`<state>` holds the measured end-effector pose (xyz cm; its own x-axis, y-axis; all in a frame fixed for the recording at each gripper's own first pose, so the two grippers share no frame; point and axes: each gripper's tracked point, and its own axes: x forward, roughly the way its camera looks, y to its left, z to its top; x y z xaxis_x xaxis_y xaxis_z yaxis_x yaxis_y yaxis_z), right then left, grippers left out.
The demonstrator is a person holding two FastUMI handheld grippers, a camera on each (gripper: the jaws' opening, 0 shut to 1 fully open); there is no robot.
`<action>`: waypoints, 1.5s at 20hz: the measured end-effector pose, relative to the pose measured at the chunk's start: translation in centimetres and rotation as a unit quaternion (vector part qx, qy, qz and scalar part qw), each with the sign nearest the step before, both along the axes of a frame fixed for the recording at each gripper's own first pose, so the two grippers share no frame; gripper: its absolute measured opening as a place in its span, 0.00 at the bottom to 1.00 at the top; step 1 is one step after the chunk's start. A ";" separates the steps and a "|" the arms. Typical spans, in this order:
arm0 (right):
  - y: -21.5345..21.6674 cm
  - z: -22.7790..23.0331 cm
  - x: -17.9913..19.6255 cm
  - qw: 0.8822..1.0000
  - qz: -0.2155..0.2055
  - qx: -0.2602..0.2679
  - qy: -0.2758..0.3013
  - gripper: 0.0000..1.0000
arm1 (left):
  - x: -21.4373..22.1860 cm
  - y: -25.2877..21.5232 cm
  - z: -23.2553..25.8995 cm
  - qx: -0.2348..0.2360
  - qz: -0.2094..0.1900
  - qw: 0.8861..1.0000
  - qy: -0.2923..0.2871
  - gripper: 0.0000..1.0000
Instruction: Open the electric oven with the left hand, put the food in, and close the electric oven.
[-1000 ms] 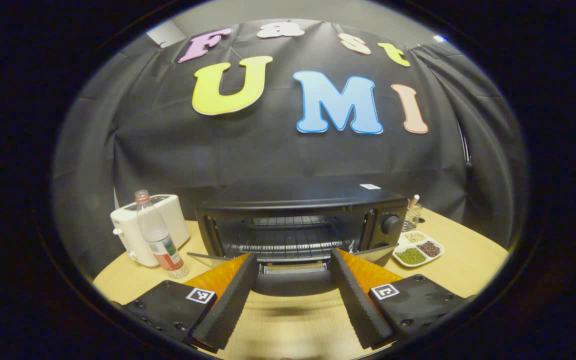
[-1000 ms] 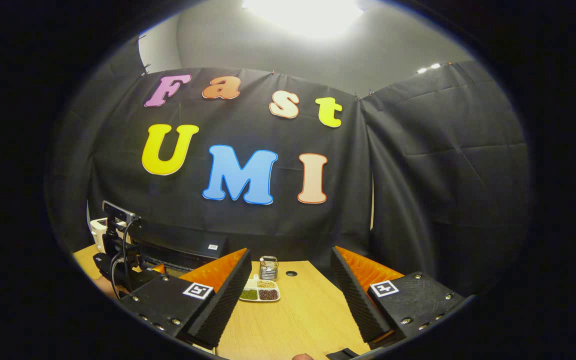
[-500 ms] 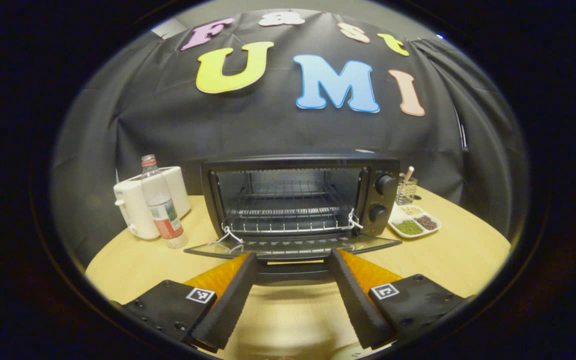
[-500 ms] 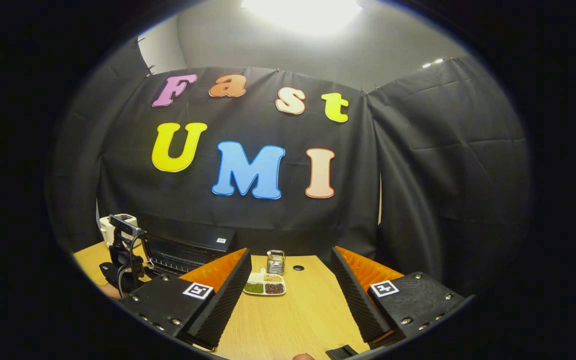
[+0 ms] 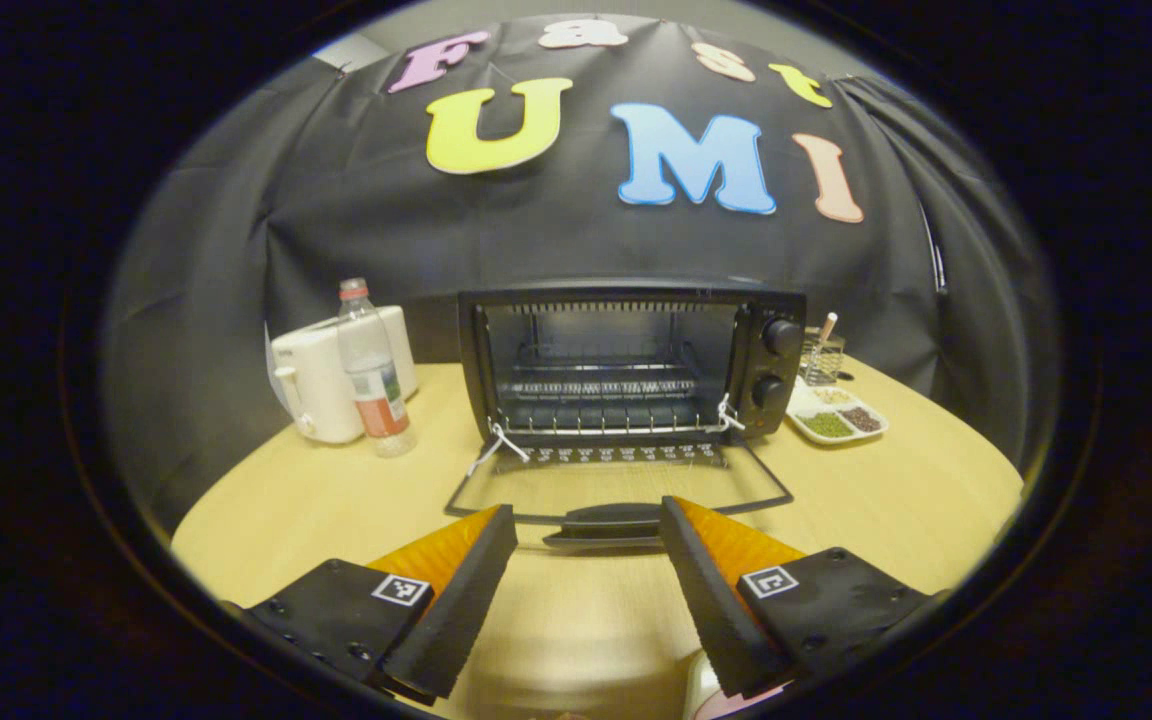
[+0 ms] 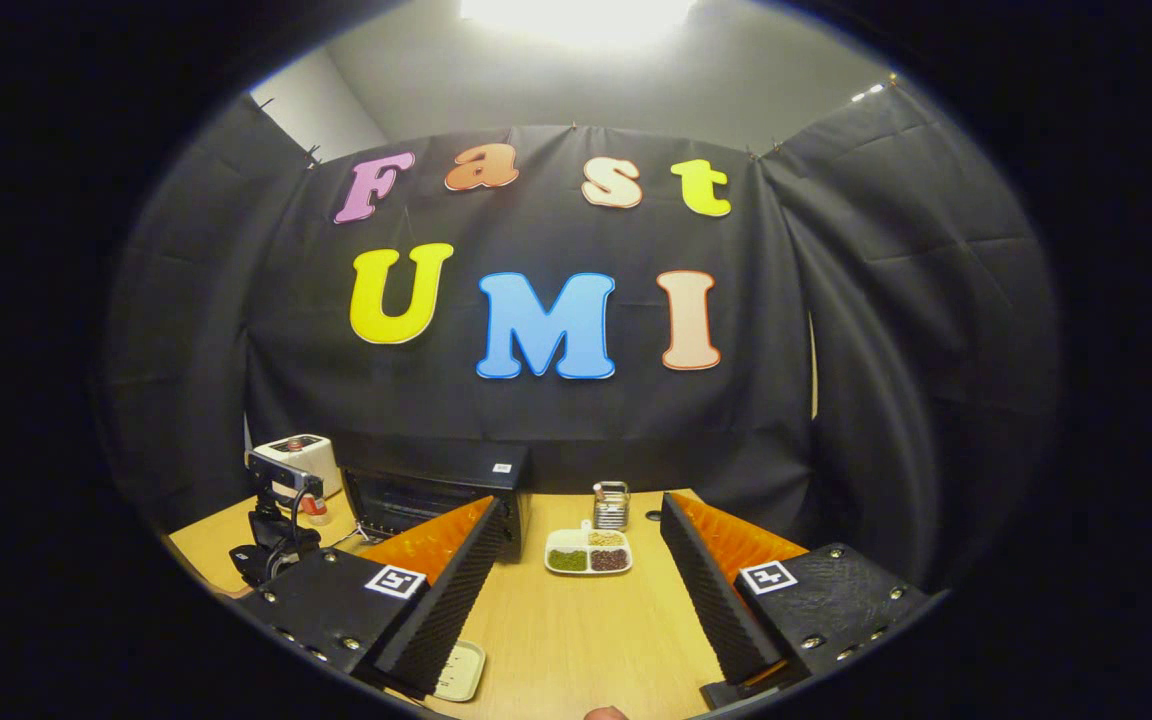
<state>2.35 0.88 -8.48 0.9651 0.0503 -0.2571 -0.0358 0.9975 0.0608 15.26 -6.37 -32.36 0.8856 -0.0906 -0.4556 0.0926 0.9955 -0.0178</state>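
Electric oven (image 5: 626, 365) open, glass door (image 5: 616, 488) folded flat toward tabletop (image 5: 336, 500). Left hand-held gripper (image 5: 586, 590) released before door handle (image 5: 604, 518); right hand-held gripper (image 6: 576, 585) released, grasping nothing.

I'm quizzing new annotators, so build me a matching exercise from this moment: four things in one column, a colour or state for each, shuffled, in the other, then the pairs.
Things:
1. oven door
2. toaster
3. bottle
4. left gripper

Descriptions:
A. white, left of the oven
B. red cap, upright
C. folded down flat, open
D. fingers apart, holding nothing

Pairs: 1-C, 2-A, 3-B, 4-D
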 end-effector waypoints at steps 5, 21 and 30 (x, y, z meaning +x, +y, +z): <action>4.0 -3.4 0.3 0.994 0.061 0.068 0.063 0.99 | -2.6 3.2 9.8 -0.005 0.021 0.996 -0.084 1.00; 12.9 -17.1 -3.9 0.869 0.220 0.204 0.394 0.97 | -10.2 13.5 27.1 0.008 0.116 0.967 -0.227 1.00; 12.3 -25.7 -6.1 0.800 0.194 0.178 0.539 0.97 | -13.1 16.0 25.4 0.020 0.148 0.968 -0.203 1.00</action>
<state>-3.71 13.22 -34.17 0.0860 0.5472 -0.8326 -0.0740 0.8369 0.5424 2.15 9.65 -6.96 0.9768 0.2045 -0.0634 -0.2050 0.9788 -0.0008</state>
